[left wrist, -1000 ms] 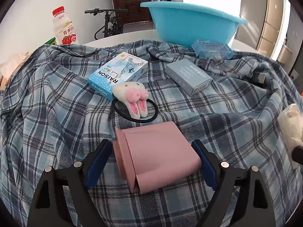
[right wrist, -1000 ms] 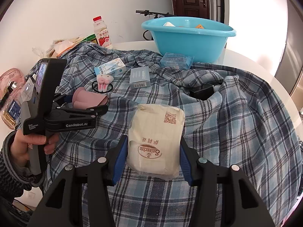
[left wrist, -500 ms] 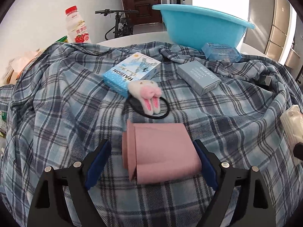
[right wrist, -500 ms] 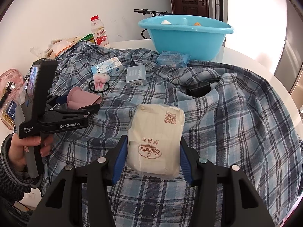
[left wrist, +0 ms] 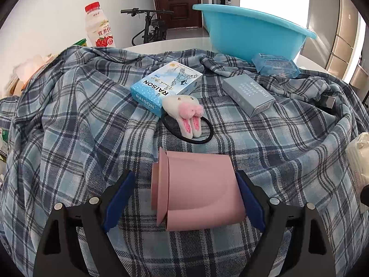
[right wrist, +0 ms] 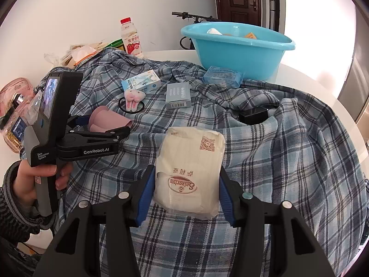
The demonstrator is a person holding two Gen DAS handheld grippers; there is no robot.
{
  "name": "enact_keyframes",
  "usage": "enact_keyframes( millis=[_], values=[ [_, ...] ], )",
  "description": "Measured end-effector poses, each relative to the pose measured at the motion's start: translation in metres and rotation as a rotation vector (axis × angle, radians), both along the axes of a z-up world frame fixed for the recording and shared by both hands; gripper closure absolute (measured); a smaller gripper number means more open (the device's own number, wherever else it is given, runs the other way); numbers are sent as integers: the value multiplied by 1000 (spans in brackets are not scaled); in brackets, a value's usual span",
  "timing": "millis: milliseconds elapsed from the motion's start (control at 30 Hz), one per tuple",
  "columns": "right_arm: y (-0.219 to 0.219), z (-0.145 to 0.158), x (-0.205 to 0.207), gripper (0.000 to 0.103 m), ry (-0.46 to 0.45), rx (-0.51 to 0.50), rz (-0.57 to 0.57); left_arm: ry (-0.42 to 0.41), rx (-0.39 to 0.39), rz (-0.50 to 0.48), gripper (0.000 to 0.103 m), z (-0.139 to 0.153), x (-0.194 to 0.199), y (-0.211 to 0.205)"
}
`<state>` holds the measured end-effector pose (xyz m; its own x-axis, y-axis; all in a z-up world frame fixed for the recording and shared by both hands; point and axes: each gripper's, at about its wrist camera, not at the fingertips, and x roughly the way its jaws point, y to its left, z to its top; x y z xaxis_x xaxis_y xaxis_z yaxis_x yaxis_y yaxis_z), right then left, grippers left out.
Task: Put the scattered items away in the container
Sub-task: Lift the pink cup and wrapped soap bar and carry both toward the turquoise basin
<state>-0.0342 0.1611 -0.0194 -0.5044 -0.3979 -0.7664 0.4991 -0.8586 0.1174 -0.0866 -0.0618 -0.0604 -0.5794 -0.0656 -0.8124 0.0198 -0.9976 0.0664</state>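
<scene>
- Left wrist view: the left tongs [left wrist: 184,198] straddle a pink cup [left wrist: 198,191] that lies on its side. The right pad touches the cup's open end; the left pad [left wrist: 118,198] stands apart from its base, so whether the cup is truly clamped I cannot tell.
- Right wrist view: the right tongs [right wrist: 185,191] are closed on a paper packet [right wrist: 190,170], both pads pressed into its sides.
- Both loads appear held above the plaid cloth [right wrist: 288,152] that covers the worktop, well short of the basin [right wrist: 237,46].
- Judged step: carrying cup and packet to the basin. The next move calls for lifting each load over the rim, then opening the tongs above the inside.
- Between the tongs and the basin lie a hair tie with a plush bunny [left wrist: 184,115], a RAISON box [left wrist: 166,85], a grey box [left wrist: 249,94] and a blue pack [left wrist: 274,64] just beside the basin wall, all still to be tidied.
- The basin already holds a few small things, seen over its rim from the right.
- Room: the path is open if the loads travel high; a low sweep could drag the boxes or snag cloth folds.
- A bottle [left wrist: 99,27] stands at the far left edge, clear of the route.
</scene>
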Motion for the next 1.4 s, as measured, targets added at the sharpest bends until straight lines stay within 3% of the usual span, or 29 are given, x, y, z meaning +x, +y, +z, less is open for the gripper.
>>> enact_keyframes(
  millis=[233,267,300,500,800,933,1067,1400],
  values=[
    [-3,-2,-2,53,-8,1,2,13,-6,-3,14,-3,-1,1],
    [-4,-2,-2,53,-8,2,5,19,4,-4,19,-2,0,0],
    [-5,-2,-1,53,-8,4,8,26,23,-9,31,0,1,-1],
    [-3,-2,-2,53,-7,2,3,46,68,-16,32,20,8,-10],
    [-2,1,4,53,7,-11,2,77,57,-28,32,38,18,-15],
    [0,3,6,53,13,-13,-5,110,96,-45,32,45,29,-12],
    [2,8,9,53,23,-19,-11,137,88,-76,32,54,33,0],
    [10,19,15,54,53,-45,-35,114,81,-125,32,56,29,23]
  ],
)
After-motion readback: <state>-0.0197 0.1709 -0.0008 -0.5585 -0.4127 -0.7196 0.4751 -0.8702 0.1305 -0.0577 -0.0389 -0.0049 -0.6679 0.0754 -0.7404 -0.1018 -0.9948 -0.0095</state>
